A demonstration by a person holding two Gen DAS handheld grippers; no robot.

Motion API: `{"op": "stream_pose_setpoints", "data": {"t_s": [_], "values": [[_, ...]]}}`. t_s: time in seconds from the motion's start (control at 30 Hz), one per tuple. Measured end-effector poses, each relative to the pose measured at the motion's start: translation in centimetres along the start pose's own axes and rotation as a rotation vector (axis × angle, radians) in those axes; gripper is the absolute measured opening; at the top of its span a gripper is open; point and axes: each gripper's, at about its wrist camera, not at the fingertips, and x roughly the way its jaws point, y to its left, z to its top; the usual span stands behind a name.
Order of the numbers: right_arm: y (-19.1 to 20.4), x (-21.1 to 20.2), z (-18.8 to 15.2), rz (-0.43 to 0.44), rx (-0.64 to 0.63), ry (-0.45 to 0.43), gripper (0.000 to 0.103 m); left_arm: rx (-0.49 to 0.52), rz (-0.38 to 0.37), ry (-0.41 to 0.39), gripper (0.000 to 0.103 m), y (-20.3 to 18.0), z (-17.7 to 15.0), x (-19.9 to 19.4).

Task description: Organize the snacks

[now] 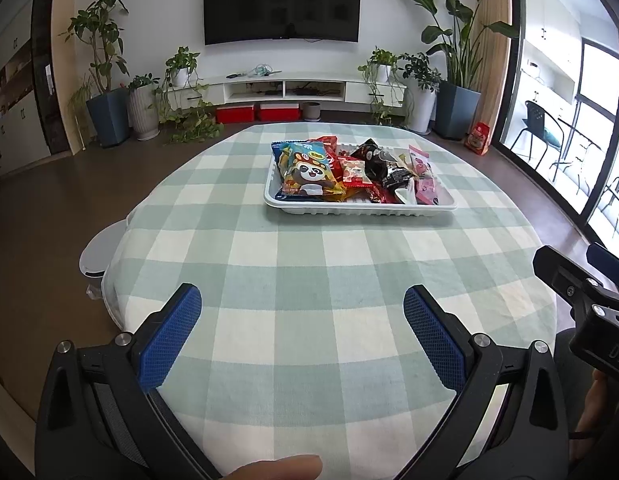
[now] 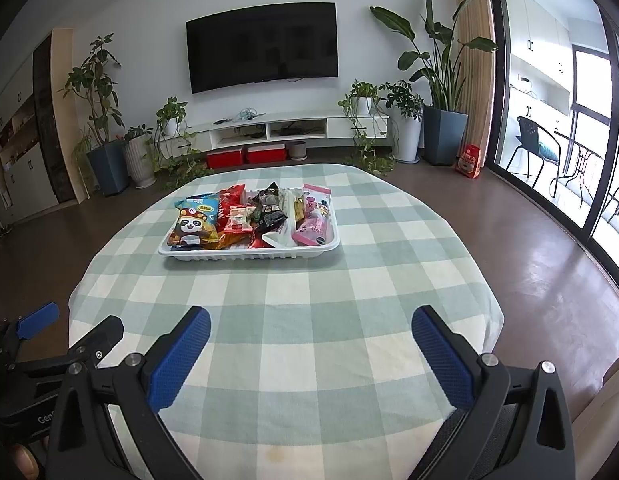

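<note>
A white plastic tray sits on the far half of the checked table and holds several snack packets. A blue panda packet lies at its left, black packets in the middle, a pink packet at its right. My left gripper is open and empty over the near part of the table. My right gripper is open and empty too, well short of the tray. Each gripper shows at the edge of the other's view.
The round table has a green-and-white checked cloth. Behind it stand a TV, a low white cabinet, red boxes and potted plants. A glass door is at the right. A white bin stands left of the table.
</note>
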Motion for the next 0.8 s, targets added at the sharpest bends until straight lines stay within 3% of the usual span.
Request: {"op": "stream_pose_setpoints", "data": {"t_s": [0.8], "values": [[0.05,0.13,-0.29,-0.001,0.000,0.008,0.103,-0.007,-0.008,0.011,0.103,0.02,-0.32,0.29]]}}
